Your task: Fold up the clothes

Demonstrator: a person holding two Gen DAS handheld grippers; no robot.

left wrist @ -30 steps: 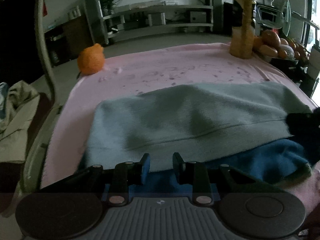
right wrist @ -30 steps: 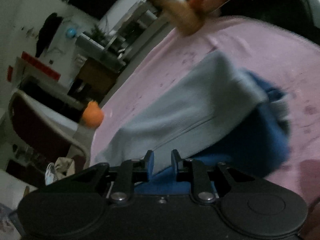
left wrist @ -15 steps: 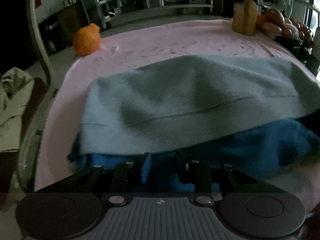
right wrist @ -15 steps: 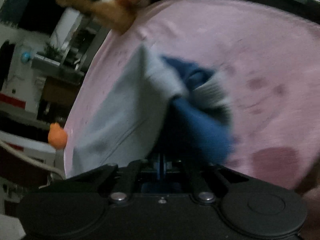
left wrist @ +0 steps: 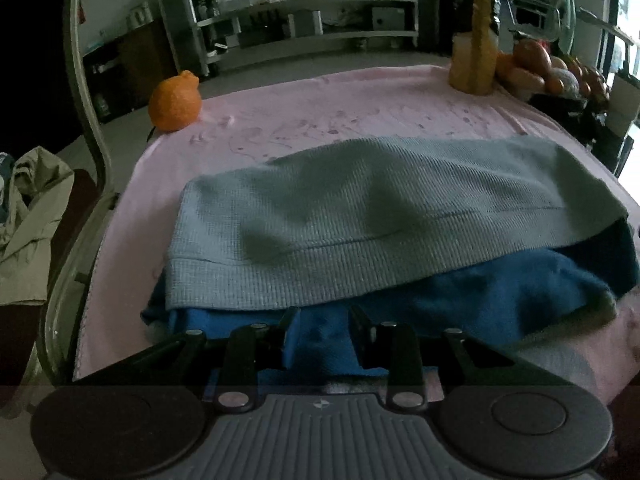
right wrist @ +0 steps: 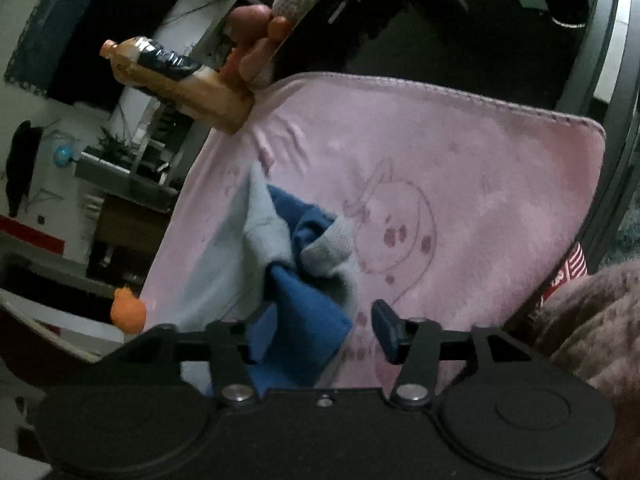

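A garment, grey knit outside [left wrist: 380, 216] and blue inside [left wrist: 480, 300], lies folded across the pink blanket [left wrist: 320, 120]. My left gripper [left wrist: 320, 320] is at its near edge, jaws apart, with blue cloth lying between them. In the right wrist view the garment's bunched end [right wrist: 296, 264] lies on the blanket [right wrist: 460, 168]. My right gripper [right wrist: 320, 320] is open, with a blue fold of cloth lying loose between the fingers; the left finger is hidden behind it.
An orange fruit [left wrist: 174, 102] sits at the blanket's far left corner. A juice bottle [left wrist: 474, 28] and a fruit tray [left wrist: 552, 68] stand far right. A chair with a beige garment [left wrist: 28, 216] is left of the table.
My right gripper has opened and let go of the blue cloth it held shut half a second ago. My left gripper's jaws have also spread. The garment's end has dropped onto the blanket.
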